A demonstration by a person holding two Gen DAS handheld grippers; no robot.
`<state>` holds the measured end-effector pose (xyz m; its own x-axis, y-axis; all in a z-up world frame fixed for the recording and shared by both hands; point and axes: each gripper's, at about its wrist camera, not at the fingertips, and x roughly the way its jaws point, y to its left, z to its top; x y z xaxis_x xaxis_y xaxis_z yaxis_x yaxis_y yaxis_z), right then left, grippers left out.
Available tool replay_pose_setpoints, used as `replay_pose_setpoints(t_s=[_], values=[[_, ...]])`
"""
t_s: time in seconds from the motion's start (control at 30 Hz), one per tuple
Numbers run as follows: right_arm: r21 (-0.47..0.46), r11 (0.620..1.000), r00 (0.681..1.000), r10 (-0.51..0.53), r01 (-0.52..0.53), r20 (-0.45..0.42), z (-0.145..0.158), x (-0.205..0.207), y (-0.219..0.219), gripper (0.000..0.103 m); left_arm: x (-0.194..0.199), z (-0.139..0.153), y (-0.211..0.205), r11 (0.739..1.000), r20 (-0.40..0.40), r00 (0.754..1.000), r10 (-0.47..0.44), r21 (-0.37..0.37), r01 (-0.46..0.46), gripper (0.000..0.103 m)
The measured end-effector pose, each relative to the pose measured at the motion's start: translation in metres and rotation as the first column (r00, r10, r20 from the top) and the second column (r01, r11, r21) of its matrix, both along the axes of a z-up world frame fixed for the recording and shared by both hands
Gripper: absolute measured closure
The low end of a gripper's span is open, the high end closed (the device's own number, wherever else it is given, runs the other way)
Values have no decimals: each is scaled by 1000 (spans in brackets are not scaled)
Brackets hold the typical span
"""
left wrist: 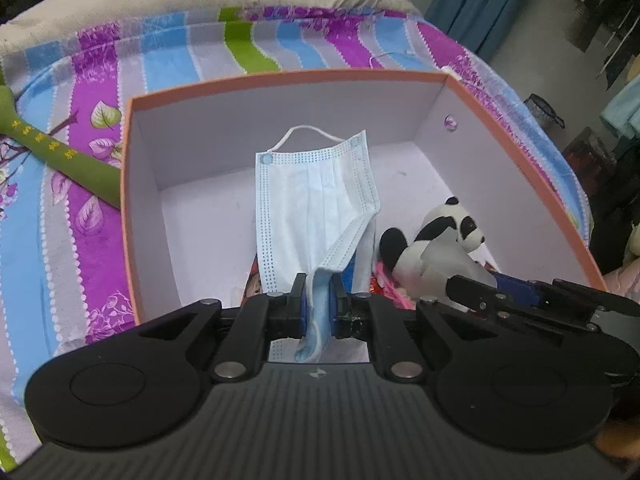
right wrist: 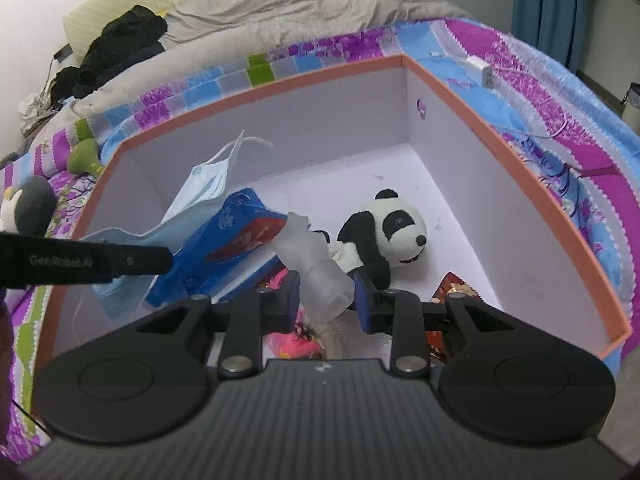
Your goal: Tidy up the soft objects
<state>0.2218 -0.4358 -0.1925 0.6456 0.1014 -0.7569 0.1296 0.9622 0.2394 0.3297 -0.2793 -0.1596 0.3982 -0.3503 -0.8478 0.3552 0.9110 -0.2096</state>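
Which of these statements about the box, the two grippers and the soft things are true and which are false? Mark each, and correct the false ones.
1. The left gripper is shut on a blue face mask. True.
2. The right gripper holds the panda toy. False: it is shut on a translucent soft piece; the panda lies inside the box.
3. The box has an orange rim and a pale inside. True.
4. The green plush lies inside the box. False: it lies on the striped bedcover, outside the box's left wall.
5. The box is empty. False: the panda and a blue packet are in it.
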Motion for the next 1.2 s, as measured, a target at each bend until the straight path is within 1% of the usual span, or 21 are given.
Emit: replay_pose_setpoints(t_s=[0.13,0.23,0.33,0.37,0.4,0.43,0.47,0.5,0.6,0.8,1.0,1.2], values=[[-4,1000,1000,10,-10,-15,-5,4,5,69,2,-9,1,1000,-13,1000,-3,6,3,91],[-21,1000,1000,16,-16,-17,-5,5,7,68,1,-10,1,1000,-9,1000,-12,8,12,91],[-12,1000,1000,7,-7,-23,-4,4,6,67,0,-7,2,1000,4,1000,-17,9,17,90],[-11,1000,1000,7,-8,-22,-3,3,6,64,-1,-6,2,1000,5,1000,-19,11,19,84],[-10,1000,1000,8,-8,-24,-3,3,6,63,-2,-4,2,1000,5,1000,-21,10,21,81],[-8,1000,1000,8,-8,-28,-2,2,7,61,-4,-1,3,1000,6,1000,-21,6,21,70],[-6,1000,999,7,-8,-33,-2,2,8,61,-7,2,3,1000,14,1000,-21,5,21,60],[-3,1000,999,7,-7,-35,0,1,8,61,-10,6,3,1000,27,999,-23,5,23,58],[-9,1000,1000,2,-3,-19,9,-6,11,59,-21,20,6,1000,54,998,-28,7,28,58],[-16,1000,999,-8,8,39,38,-28,12,59,-49,56,15,1000,108,994,-19,-11,20,58],[-15,1000,994,-22,24,108,73,-60,16,59,-88,94,28,999,163,987,-13,-37,19,58],[-16,999,983,-36,39,180,108,-100,22,59,-134,129,41,998,222,975,-13,-59,27,58]])
